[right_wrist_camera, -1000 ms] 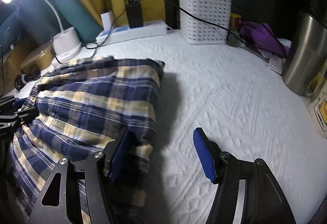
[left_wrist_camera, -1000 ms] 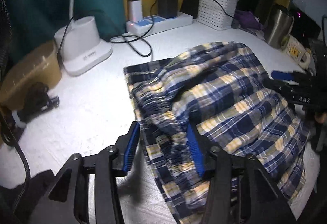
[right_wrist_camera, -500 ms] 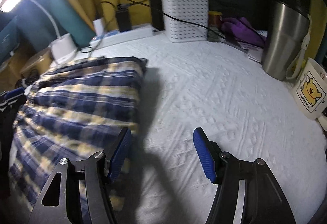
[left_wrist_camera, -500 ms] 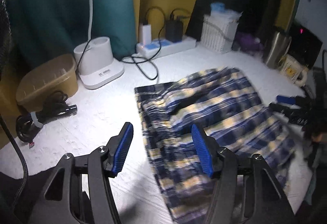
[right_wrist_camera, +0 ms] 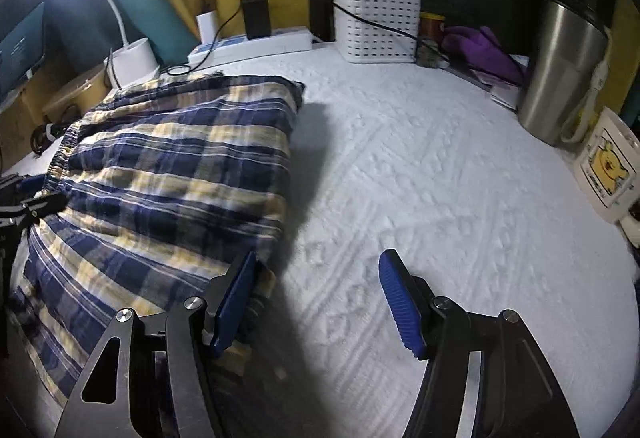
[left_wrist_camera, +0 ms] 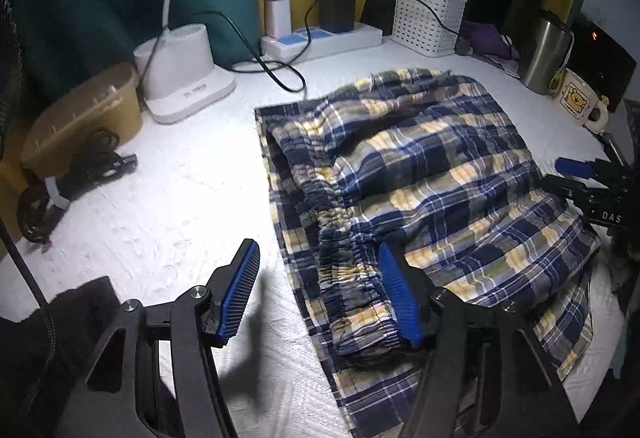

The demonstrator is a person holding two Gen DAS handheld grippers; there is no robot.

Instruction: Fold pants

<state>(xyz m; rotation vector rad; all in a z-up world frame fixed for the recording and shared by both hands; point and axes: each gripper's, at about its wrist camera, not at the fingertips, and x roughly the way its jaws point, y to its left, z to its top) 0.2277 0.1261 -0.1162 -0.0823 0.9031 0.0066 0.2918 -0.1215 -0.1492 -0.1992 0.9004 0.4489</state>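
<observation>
The plaid pants (left_wrist_camera: 420, 166), navy, yellow and white, lie folded on the white textured cover (left_wrist_camera: 168, 206), with the elastic waistband (left_wrist_camera: 340, 270) bunched at their left edge. My left gripper (left_wrist_camera: 320, 296) hovers over that waistband. Its jaws are opening; cloth lies between and below them, but the pads do not press on it. My right gripper (right_wrist_camera: 318, 302) stands open at the pants' (right_wrist_camera: 180, 166) right edge. Its left finger overlaps the cloth, and only bare cover shows between its pads. Each gripper also shows in the other's view: right gripper (left_wrist_camera: 592, 182), left gripper (right_wrist_camera: 24, 194).
Along the back stand a white lamp base (left_wrist_camera: 180, 74), a power strip (left_wrist_camera: 320, 38) with chargers and cables, and a white basket (left_wrist_camera: 428, 18). A steel tumbler (right_wrist_camera: 560, 70) and a bear mug (right_wrist_camera: 608, 166) stand at the right. A brown container (left_wrist_camera: 80, 118) and cable bundle (left_wrist_camera: 72, 174) sit left.
My left gripper's jaws have widened, and it has drawn back a little from the waistband. My right gripper has shifted sideways, bringing the bear mug into its view.
</observation>
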